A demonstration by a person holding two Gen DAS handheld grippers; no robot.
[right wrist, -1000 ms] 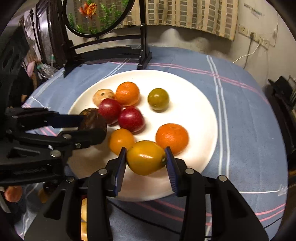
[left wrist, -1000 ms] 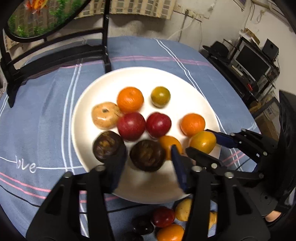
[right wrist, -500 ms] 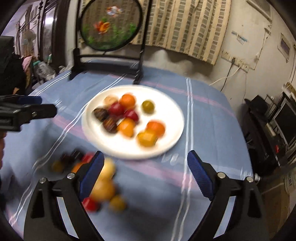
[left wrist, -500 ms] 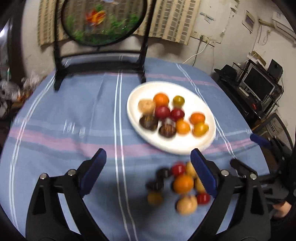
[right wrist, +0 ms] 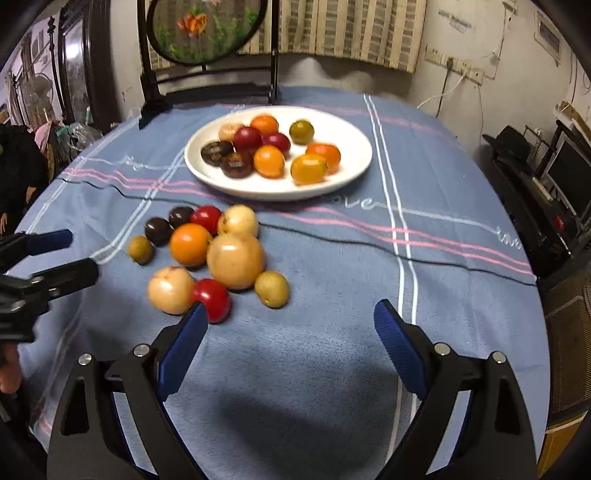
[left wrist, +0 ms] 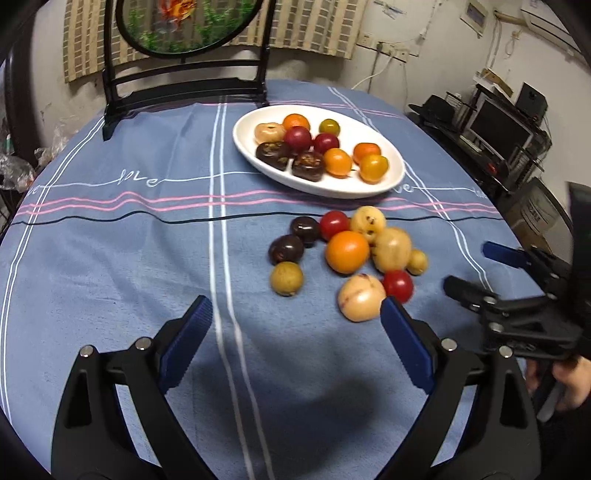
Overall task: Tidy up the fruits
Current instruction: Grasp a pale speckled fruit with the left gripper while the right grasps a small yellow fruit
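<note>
A white plate point(left wrist: 391, 182) point(right wrist: 354, 147) on the blue tablecloth holds several fruits: oranges, red plums, dark ones, a green one. A loose pile of fruit lies nearer, with an orange point(left wrist: 346, 252) point(right wrist: 190, 244), a red tomato point(left wrist: 397, 285) point(right wrist: 211, 300) and pale yellow fruits point(left wrist: 361, 297) point(right wrist: 235, 260). My left gripper point(left wrist: 295, 334) is open and empty, low over the cloth before the pile. My right gripper point(right wrist: 290, 341) is open and empty, to the right of the pile. Each gripper shows in the other's view: the right one point(left wrist: 495, 275), the left one point(right wrist: 55, 254).
A black stand with a round fish-painted screen point(left wrist: 184, 22) point(right wrist: 207, 29) stands at the table's far edge. Shelves with a monitor point(left wrist: 498, 125) are off the table to the right. Clutter and bags point(right wrist: 44, 133) lie at the left.
Both grippers let go of fruit on the plate, opened wide and pulled back from it. They now hover near the loose pile at the table's near side.
</note>
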